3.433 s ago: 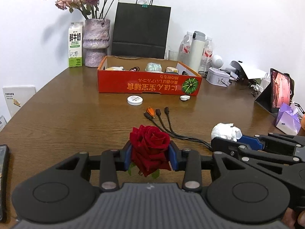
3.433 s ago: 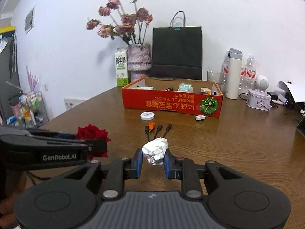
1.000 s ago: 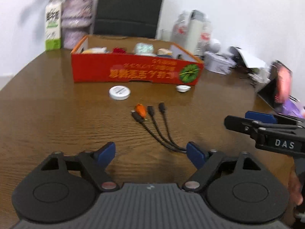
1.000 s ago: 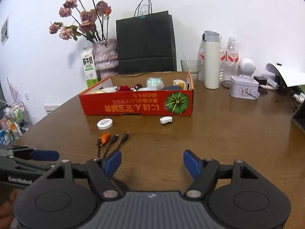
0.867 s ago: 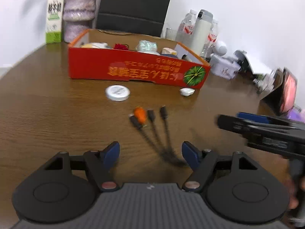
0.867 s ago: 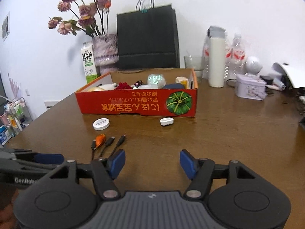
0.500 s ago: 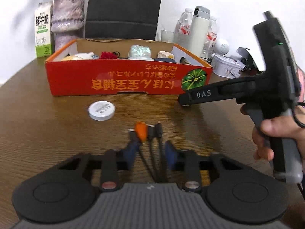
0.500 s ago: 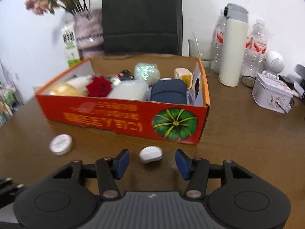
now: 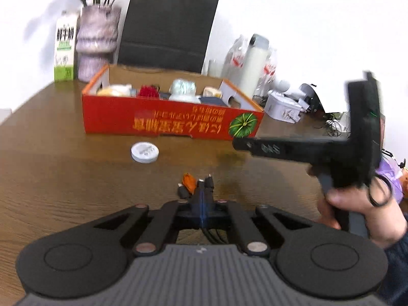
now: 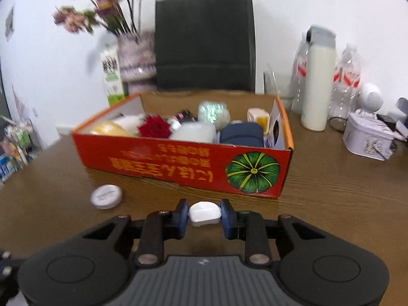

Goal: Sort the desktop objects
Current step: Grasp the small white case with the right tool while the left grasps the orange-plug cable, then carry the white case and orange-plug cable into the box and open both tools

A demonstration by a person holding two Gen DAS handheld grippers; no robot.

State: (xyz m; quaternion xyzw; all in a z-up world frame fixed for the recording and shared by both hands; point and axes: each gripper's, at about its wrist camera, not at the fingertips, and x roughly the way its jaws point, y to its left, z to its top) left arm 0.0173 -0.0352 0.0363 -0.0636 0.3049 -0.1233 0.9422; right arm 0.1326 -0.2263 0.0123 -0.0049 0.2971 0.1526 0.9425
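Note:
My left gripper (image 9: 201,204) is shut on a black multi-head cable (image 9: 204,186) with an orange tag, whose plugs stick out past the pads. The right gripper (image 10: 204,216) sits low in front of the red cardboard box (image 10: 153,158). Its jaws are closing, and both blue pads touch a small white oval case (image 10: 204,213) on the table. In the left wrist view the right gripper (image 9: 239,144) reaches in from the right, held by a hand (image 9: 357,204). The box (image 9: 153,119) holds a red rose (image 10: 154,126) and several other items.
A round white lid (image 10: 106,196) lies on the brown table left of the case. Behind the box stand a black paper bag (image 10: 204,38), a vase of flowers (image 10: 135,58) and a milk carton (image 10: 111,74). A white flask (image 10: 317,84), bottles and a tin (image 10: 367,137) are at the right.
The left jaws closed on the cable, which has lifted slightly. The right gripper moved forward to the box front and narrowed its jaws around the white case.

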